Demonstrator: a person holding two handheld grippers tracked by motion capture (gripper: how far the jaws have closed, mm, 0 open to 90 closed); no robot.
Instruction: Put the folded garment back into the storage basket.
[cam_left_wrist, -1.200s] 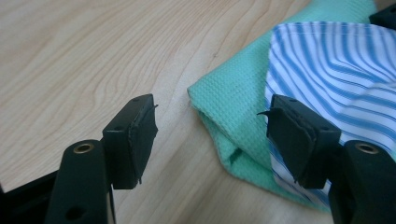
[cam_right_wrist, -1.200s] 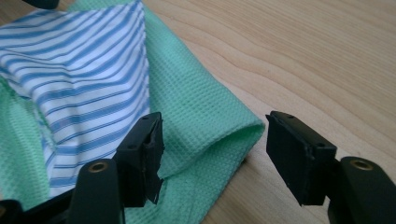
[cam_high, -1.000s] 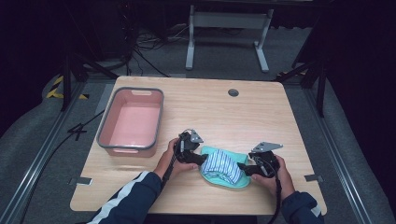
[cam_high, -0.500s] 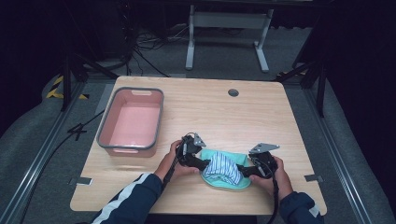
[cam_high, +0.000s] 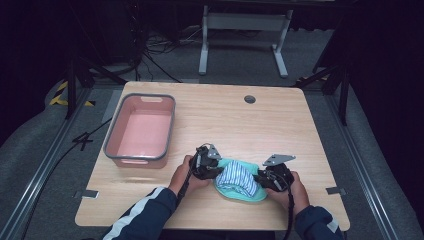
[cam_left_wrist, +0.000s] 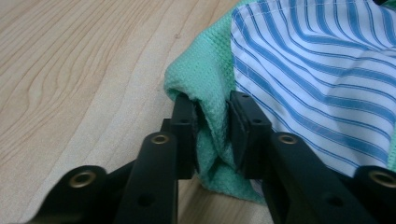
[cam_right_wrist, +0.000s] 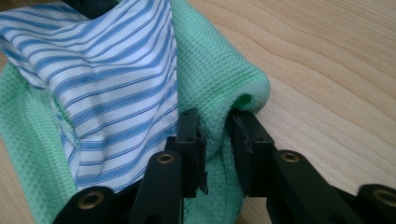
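Pink plastic tub (cam_high: 141, 131) with grey rim, standing on the left part of the pale wooden desk (cam_high: 215, 117), well apart from the cloths. Nearer the front edge, left gripper (cam_high: 212, 167) held in a hand with a dark sleeve striped white, reaching in from the left onto the green waffle cloth (cam_high: 225, 165). Seen along the left gripper (cam_left_wrist: 212, 133) itself: jaws pressed together on a raised fold of green waffle cloth (cam_left_wrist: 205, 84) at its edge, fold lifted off the wood, blue-and-white striped cloth (cam_left_wrist: 317, 70) lying just to the right of the pinch and touching the green. Bundled between both grippers in the high view, striped cloth (cam_high: 239, 177) sitting on top of the green one, near the desk's front middle. On the right, right gripper (cam_high: 260, 177) meeting the bundle's opposite edge. From its own camera, right gripper (cam_right_wrist: 215, 135) clamped likewise on a rolled fold of green waffle cloth (cam_right_wrist: 219, 70), striped cloth (cam_right_wrist: 107, 74) draped to the left of the jaws, bare wood to the right.
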